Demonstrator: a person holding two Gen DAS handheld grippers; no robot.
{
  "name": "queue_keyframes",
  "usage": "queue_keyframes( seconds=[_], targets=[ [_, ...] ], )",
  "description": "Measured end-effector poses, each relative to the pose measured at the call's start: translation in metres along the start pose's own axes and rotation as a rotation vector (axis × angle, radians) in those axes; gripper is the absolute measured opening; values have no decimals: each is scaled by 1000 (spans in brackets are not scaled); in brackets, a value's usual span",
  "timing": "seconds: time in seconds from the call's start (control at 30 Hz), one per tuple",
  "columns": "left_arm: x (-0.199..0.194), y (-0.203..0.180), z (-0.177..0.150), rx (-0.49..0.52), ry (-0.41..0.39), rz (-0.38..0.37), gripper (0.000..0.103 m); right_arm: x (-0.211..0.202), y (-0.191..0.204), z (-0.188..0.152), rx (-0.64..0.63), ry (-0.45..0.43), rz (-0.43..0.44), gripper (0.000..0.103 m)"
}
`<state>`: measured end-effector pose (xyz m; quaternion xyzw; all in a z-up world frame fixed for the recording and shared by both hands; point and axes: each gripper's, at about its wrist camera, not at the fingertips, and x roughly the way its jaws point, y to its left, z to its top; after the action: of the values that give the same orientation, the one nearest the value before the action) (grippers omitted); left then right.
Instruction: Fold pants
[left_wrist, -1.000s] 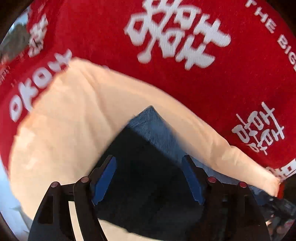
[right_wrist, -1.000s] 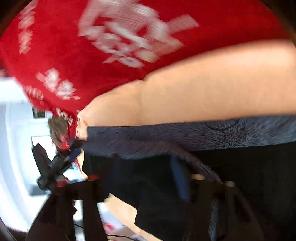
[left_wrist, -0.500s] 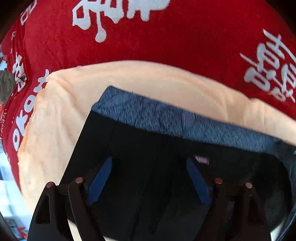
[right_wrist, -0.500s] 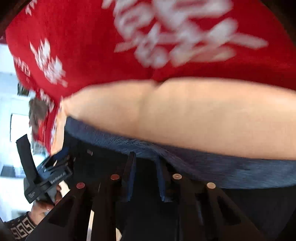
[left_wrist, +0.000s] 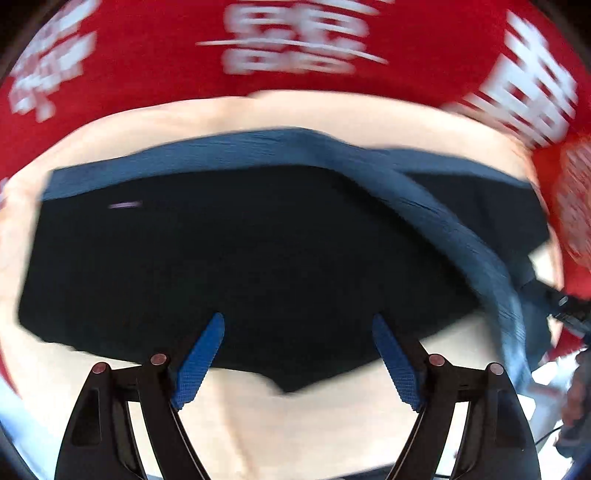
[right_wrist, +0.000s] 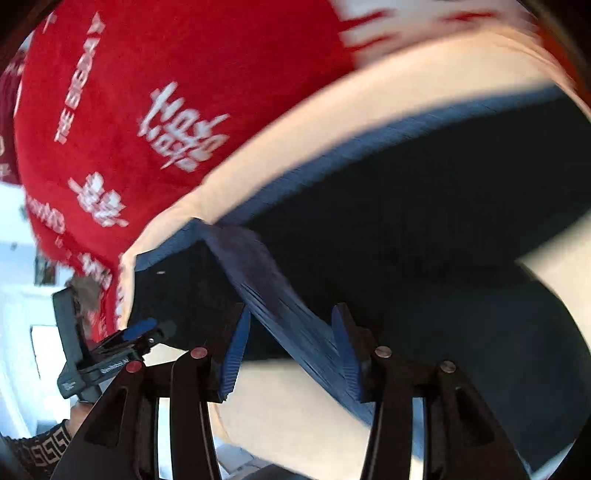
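pants (left_wrist: 258, 258): dark navy/black, w/ lighter blue waistband (left_wrist: 229, 151); lying on the peach cloth (left_wrist: 295, 417), which lies on the red blanket (left_wrist: 147, 55). Both views blurred.
landmark: pants; everything below is placed rel. to them.
waistband: runs along the pants' far edge in left wrist view; one stretch peels off & trails down toward the right, lifted off the dark fabric.
left claw (left_wrist: 295, 332): above the pants' near edge, pointing steeply down; blue pads (left_wrist: 201, 358) well apart, nothing pinched betw. them, only dark fabric seen behind the gap.
right claw (right_wrist: 291, 343): at the pants' waistband end; jaws opening; the lifted band strip (right_wrist: 280, 306) passes betw. the pads & lies against the right pad, left pad clear of it.
peach cloth: shows all round the pants, wide strip on the near side, narrower on the far side.
red blanket: beyond the peach cloth on the pants' far side; white lettering & characters, smeared by blur.
other claw seen fr. right wrist view (right_wrist: 110, 350): left of the pants' corner, off the cloth edge; a patterned sleeve (right_wrist: 48, 446) below it. Can't tell its jaw gap from here.
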<state>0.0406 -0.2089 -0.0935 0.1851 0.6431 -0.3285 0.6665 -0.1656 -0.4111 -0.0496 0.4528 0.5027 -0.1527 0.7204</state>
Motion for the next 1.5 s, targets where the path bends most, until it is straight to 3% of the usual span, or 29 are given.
queue_keyframes(
  seconds=[0.17,0.33,0.47,0.63,0.83,0.87,0.9,0.93,1.0,1.03,1.07,1.17,1.3,1.5],
  targets=[
    [7,-71,-11,135,5,-120,83,-53,-66,-76,174,-100,-82,51],
    [16,-128,-21,188,38,-216,83,-76,-122,-145,327,-147,-165,52],
    [32,-160,-27,198,63,-246,83,-77,-158,-171,393,-147,-161,52],
    [54,-177,-30,190,107,-237,83,-69,-190,-173,390,-131,-142,52],
    [69,-191,-32,149,132,-256,83,-73,-192,-156,283,-131,-1,50],
    [71,-195,-31,145,131,-260,83,-68,-194,-152,269,-92,10,39],
    [71,-196,-32,140,131,-262,83,-63,-195,-149,270,-65,15,16],
    [72,-197,-31,132,131,-269,83,-59,-198,-145,274,-27,29,4],
    [72,-199,-30,109,137,-313,66,-64,-195,-137,257,-21,53,3],
    [73,-201,-28,104,157,-349,37,-72,-190,-130,232,-24,67,3],
    [73,-202,-27,101,176,-355,33,-76,-186,-119,216,-28,87,3],
    [64,-206,-18,79,170,-370,33,-103,-177,-95,171,-52,120,3],
    [32,-221,8,81,98,-385,33,-143,-166,-46,92,-121,148,3],
    [-2,-238,80,55,-84,-395,33,-182,-148,73,-54,-205,151,3]
  ],
)
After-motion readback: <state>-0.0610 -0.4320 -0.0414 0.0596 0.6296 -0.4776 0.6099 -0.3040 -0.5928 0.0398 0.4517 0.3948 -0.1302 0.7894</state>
